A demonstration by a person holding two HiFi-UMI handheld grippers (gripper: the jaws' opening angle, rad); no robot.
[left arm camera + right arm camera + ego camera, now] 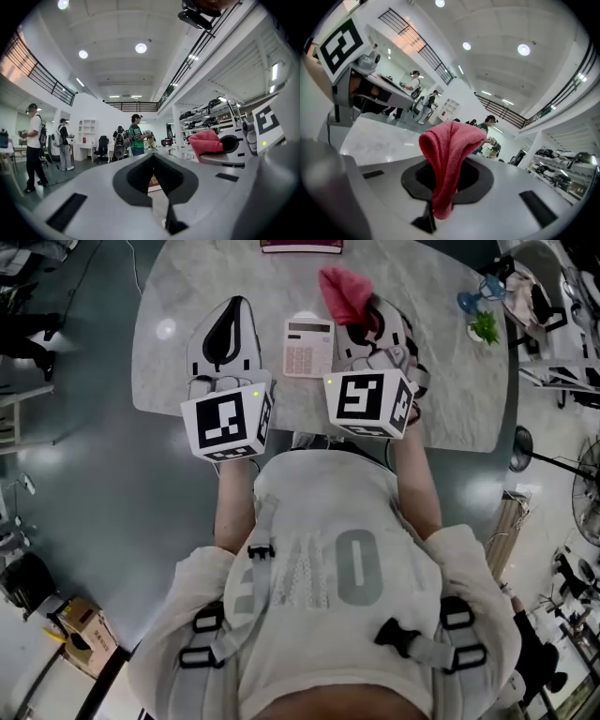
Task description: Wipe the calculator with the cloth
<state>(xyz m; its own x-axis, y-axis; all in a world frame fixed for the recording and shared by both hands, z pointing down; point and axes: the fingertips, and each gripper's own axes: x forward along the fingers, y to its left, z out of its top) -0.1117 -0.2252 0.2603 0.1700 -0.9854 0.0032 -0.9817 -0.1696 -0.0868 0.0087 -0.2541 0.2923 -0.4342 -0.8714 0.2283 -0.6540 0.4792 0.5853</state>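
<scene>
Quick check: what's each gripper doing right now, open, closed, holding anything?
Left gripper: closed, with nothing between its jaws.
Right gripper: closed on the red cloth, which drapes over its jaws.

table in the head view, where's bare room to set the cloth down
Bare marble left of the left gripper, out to the table edge, and between the right gripper with the cloth and the small plant. Crowded mid-table around the calculator.

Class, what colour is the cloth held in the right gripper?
The cloth is pinkish red, shown best in the right gripper view.
</scene>
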